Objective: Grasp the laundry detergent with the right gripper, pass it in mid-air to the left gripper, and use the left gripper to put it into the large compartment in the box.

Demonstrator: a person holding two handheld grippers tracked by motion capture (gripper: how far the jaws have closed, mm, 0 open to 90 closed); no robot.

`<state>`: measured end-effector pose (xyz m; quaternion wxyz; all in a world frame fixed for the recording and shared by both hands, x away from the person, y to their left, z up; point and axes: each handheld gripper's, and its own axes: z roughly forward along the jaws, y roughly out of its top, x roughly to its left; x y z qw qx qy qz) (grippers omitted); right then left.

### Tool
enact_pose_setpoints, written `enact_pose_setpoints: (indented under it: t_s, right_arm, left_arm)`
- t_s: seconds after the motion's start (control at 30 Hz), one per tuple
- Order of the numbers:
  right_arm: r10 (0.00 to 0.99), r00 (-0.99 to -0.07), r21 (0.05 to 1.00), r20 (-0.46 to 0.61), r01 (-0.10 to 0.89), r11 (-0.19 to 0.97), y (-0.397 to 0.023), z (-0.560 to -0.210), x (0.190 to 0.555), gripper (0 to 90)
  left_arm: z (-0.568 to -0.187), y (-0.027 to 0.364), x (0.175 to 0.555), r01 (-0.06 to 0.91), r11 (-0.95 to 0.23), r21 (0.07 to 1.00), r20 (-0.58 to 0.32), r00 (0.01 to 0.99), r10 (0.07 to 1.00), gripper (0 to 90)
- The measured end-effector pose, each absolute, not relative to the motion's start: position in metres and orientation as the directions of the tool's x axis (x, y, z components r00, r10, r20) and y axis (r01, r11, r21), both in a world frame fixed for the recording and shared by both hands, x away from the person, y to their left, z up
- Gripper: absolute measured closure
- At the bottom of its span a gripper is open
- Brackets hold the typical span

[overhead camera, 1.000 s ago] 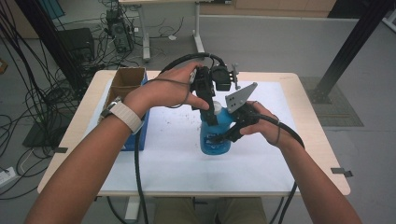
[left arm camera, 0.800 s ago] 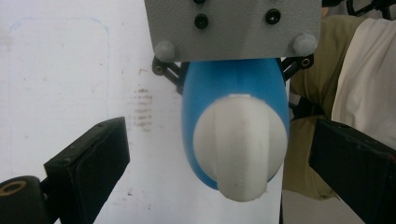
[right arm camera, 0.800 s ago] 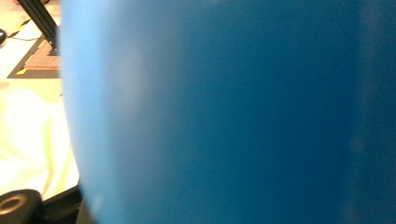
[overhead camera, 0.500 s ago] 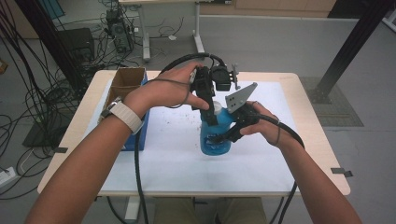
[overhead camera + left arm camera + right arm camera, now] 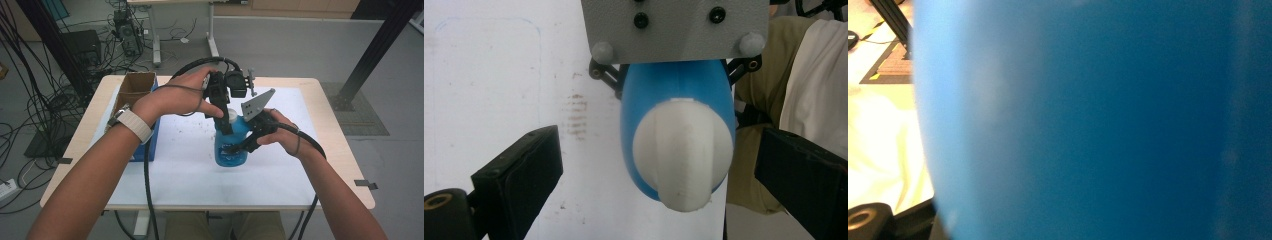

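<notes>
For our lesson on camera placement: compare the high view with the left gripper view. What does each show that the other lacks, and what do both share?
High view alone: the cardboard box, the whole table, both forearms, and the right claw clamped on the blue bottle.

Left gripper view alone: the bottle's white cap from above, with the left claw open on either side of it, not touching.

Shared: the blue bottle, the white table cover, and the right claw's grey plate.
</notes>
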<state>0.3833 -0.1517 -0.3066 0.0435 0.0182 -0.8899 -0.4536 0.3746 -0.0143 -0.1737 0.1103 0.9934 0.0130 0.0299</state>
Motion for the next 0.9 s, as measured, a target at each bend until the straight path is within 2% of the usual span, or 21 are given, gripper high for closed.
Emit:
enact_pose_setpoints:
  t_s: [0.9]
  right_arm:
    - [-0.076, -0.995, 0.806, 0.063, 0.006, 0.592, -0.1512, -0.3061, 0.3828, 43.4]
  left_arm:
    - [-0.1747, -0.0142, 0.3740, 0.019, -0.977, 0.214, 0.061, 0.998, 0.032, 5.6]
